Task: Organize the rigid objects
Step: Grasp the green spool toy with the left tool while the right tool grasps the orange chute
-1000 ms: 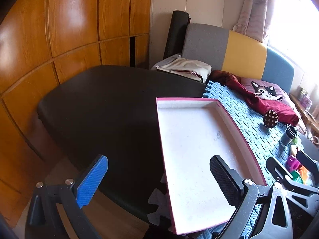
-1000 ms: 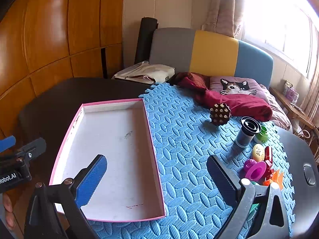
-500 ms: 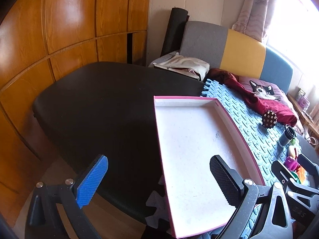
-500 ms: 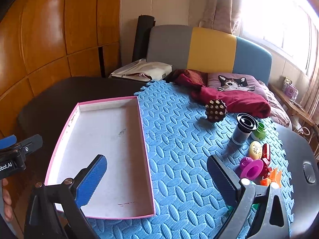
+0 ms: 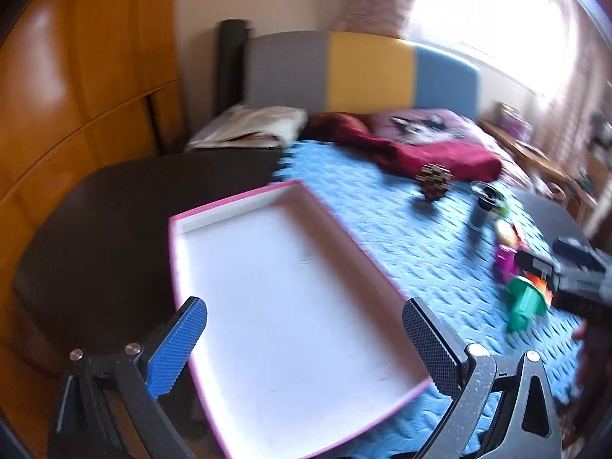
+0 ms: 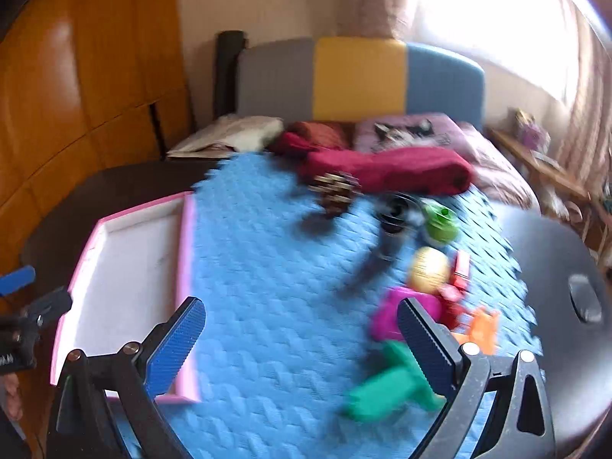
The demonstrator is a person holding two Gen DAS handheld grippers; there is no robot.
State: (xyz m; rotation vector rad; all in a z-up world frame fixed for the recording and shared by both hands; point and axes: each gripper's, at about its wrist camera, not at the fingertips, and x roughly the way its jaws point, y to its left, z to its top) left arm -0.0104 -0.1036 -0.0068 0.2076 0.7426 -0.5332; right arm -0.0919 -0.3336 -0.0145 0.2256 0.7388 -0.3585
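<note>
A shallow pink-rimmed white tray (image 5: 237, 206) (image 6: 187, 237) lies at the left of a blue foam mat (image 5: 413, 237) (image 6: 275, 275), with nothing inside. Small toys cluster at the mat's right: a green piece (image 5: 526, 304) (image 6: 386, 390), a magenta cup (image 5: 503, 264) (image 6: 386, 313), a yellow egg (image 6: 428, 267), a lime piece (image 6: 441, 222), a dark cylinder (image 5: 484, 206) (image 6: 396, 214) and a studded brown ball (image 5: 434, 179) (image 6: 336, 191). My left gripper (image 5: 306, 348) is open over the tray's near end. My right gripper (image 6: 302, 348) is open beside the toys. Both views are blurred.
The mat lies on a dark round table (image 5: 95, 229) (image 6: 558, 267). A red cloth (image 5: 440, 157) (image 6: 386, 168) and a cat-print cushion (image 6: 409, 134) sit at the far edge, before a grey, yellow and blue sofa back (image 5: 367, 72). Wooden panels (image 5: 76, 76) line the left.
Both grippers have swung to the right. The left one now faces the tray and mat instead of the bare table. The right one has closed in on the toy cluster.
</note>
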